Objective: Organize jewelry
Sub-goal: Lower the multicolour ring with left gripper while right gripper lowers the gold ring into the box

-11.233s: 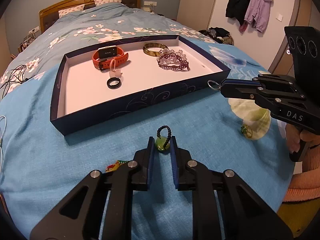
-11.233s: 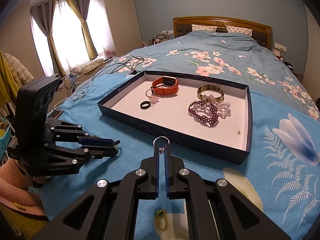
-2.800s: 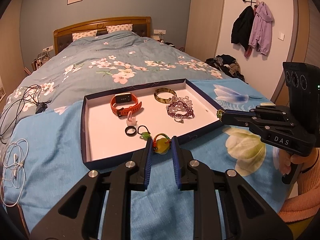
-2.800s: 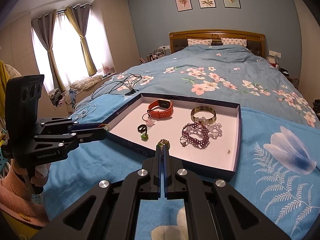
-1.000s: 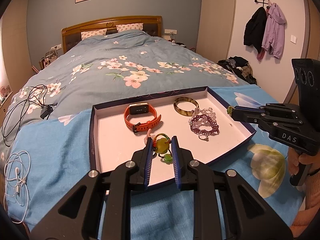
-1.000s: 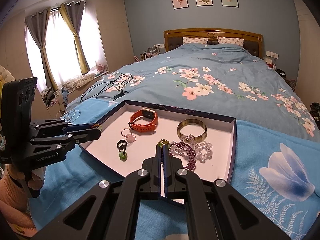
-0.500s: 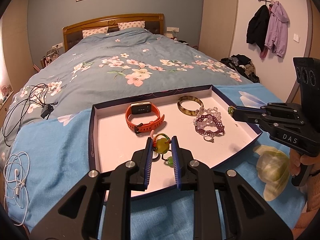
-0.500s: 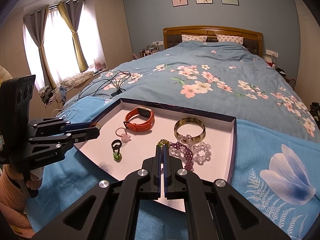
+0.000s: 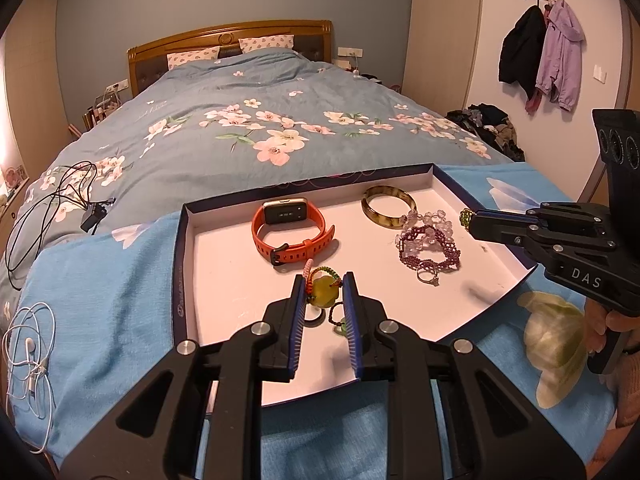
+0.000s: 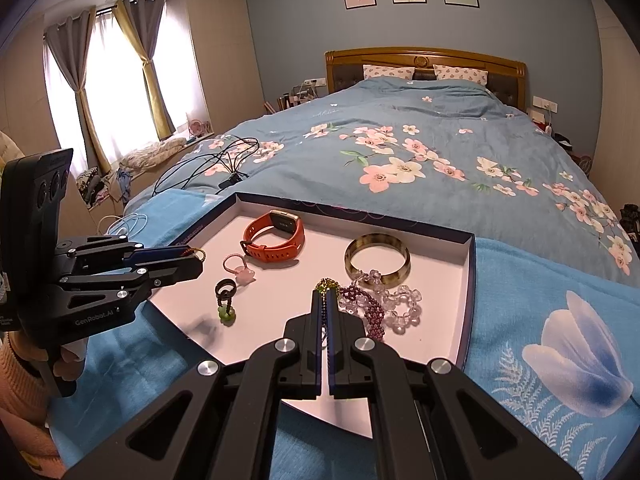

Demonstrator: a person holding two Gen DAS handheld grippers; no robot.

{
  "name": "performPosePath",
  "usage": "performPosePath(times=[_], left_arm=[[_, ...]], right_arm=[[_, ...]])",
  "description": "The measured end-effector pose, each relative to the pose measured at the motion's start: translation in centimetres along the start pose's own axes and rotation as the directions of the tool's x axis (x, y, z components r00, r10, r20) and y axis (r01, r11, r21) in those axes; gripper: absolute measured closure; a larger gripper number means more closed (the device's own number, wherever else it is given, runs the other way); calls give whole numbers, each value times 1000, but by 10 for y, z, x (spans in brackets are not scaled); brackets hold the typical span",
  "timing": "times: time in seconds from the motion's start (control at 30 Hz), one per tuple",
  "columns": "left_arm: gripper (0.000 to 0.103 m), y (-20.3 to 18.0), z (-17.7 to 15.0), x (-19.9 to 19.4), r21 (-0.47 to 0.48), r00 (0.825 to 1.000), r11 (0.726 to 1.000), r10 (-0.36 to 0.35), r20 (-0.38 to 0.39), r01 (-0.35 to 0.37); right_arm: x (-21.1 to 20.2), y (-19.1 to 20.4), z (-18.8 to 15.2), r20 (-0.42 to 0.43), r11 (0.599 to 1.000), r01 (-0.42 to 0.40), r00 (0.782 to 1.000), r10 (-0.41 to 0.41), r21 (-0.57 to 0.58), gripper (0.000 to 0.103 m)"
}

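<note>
From the left wrist view, your left claw [image 9: 323, 294] is clamped on a yellow-green pendant [image 9: 322, 289] with a braided cord, held above the near part of the tray [image 9: 182, 264]. The watch [image 9: 290, 232] lies at 12 o'clock from it, the bracelets [image 9: 430, 246] at 2 o'clock. Lower until the pendant meets bare tray floor, short of the watch, before you part the fingers; the black ring and green charm sit right under the claw and are half hidden by it. At 3 o'clock your right claw [image 9: 467, 218] carries a small green beaded piece [image 9: 465, 217].

From the right wrist view, the right claw [image 10: 326, 292] is pressed together on that beaded piece [image 10: 328, 284], just beside the bracelets [image 10: 378, 306]. Set it on open floor toward 1 o'clock so it does not tangle in the beads. What kind of piece it is stays too small to tell. The left claw [image 10: 198, 258] shows at 9 o'clock, only a loop of cord visible at its tip.
</note>
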State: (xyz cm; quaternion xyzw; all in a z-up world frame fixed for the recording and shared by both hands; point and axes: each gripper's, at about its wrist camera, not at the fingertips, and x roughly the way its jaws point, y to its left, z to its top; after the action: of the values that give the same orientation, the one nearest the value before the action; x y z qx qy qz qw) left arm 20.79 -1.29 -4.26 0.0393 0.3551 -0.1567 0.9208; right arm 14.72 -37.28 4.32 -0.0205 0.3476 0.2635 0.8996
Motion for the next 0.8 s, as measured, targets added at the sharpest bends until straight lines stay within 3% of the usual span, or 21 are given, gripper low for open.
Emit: performPosePath(times=[0.8], left_arm=[[84,2,0,24,-7,999,1000,18,-47,-18]], right_arm=[[20,1,3,-43,1000,9,999,-10,-12,102]])
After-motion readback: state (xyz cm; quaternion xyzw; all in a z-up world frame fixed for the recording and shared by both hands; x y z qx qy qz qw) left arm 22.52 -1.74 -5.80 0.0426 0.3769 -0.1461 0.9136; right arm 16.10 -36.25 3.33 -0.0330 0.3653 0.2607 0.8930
